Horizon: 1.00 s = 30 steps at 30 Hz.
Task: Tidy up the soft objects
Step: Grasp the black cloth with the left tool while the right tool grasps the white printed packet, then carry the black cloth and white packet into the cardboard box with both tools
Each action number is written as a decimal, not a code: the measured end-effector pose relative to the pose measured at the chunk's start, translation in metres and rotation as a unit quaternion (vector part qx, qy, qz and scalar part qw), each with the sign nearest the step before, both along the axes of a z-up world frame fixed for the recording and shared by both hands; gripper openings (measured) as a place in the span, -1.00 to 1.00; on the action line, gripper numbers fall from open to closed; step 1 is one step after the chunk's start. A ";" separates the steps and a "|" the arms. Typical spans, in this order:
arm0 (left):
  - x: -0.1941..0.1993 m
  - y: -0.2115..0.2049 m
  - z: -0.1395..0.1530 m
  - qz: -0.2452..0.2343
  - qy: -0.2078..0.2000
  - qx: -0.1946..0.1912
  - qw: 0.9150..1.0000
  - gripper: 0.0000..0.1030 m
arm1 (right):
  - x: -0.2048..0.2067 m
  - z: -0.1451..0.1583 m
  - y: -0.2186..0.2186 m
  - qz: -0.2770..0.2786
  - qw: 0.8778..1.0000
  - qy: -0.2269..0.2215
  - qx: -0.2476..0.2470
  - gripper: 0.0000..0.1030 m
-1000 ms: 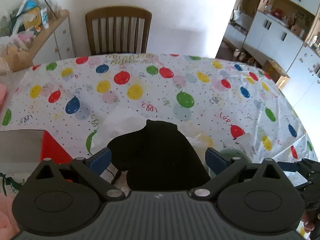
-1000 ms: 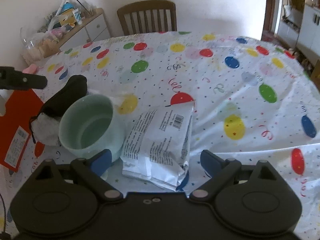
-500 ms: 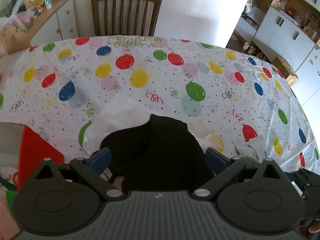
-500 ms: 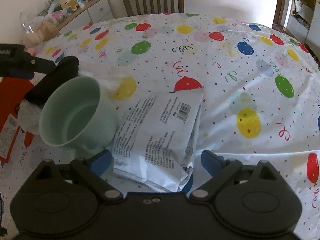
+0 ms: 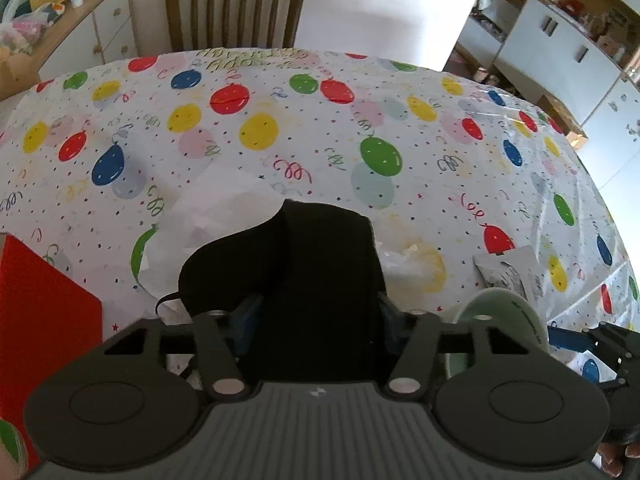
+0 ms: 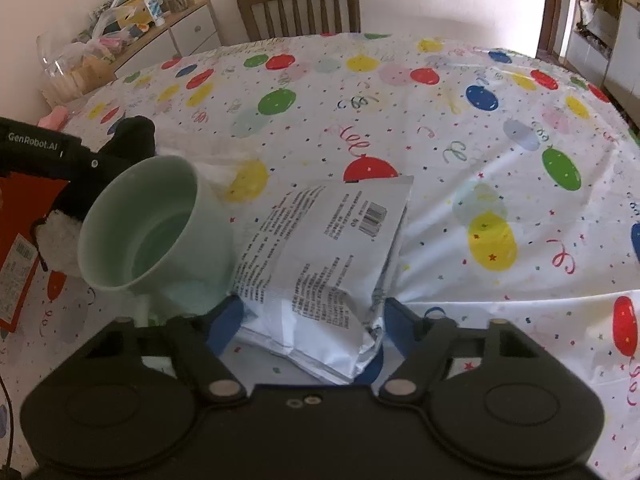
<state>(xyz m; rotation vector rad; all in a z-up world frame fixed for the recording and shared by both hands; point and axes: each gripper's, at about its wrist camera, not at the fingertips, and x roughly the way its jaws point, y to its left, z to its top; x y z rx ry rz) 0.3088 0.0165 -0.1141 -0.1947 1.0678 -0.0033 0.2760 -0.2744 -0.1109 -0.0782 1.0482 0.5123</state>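
Observation:
A black soft plush (image 5: 304, 276) with a white fluffy end (image 6: 60, 236) fills the space between my left gripper's (image 5: 316, 314) blue fingers, which have closed in on its sides. A white printed soft packet (image 6: 324, 256) lies on the balloon tablecloth (image 6: 440, 128). My right gripper (image 6: 308, 320) has its blue fingers pressed against the packet's near end on both sides. A pale green cup (image 6: 148, 224) leans tilted beside the packet, touching the plush.
A red box (image 5: 36, 320) lies at the table's left edge; it also shows in the right wrist view (image 6: 20, 248). A wooden chair (image 6: 300, 4) stands at the far side. A cluttered sideboard (image 6: 132, 36) is at the back left. White cabinets (image 5: 560, 52) stand at the right.
Both grippers' fingers have closed inward, the left onto the black plush and the right onto the white packet. Both cameras moved forward and lower. The green cup now appears larger and tilted.

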 end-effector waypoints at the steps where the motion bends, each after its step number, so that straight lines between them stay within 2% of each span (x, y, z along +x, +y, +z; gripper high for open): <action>1: -0.001 0.000 0.001 -0.003 -0.003 -0.001 1.000 -0.19 | 0.000 0.001 -0.001 -0.003 1.000 -0.001 0.001 0.32; 3: -0.003 -0.001 0.002 -0.007 -0.009 -0.001 1.000 -0.40 | -0.001 0.003 -0.003 -0.008 1.000 -0.006 0.003 0.09; 10: -0.012 -0.002 0.011 -0.022 -0.038 0.018 0.999 -0.75 | -0.011 0.006 -0.002 -0.018 0.999 -0.029 -0.008 -0.03; 17: -0.030 0.005 0.026 -0.025 -0.076 0.034 0.996 -0.80 | -0.020 0.019 -0.014 -0.045 0.998 -0.051 0.001 -0.05; 30: -0.066 0.030 0.069 -0.015 -0.105 0.014 0.994 -0.80 | -0.058 0.069 -0.022 -0.045 0.995 -0.084 0.030 -0.06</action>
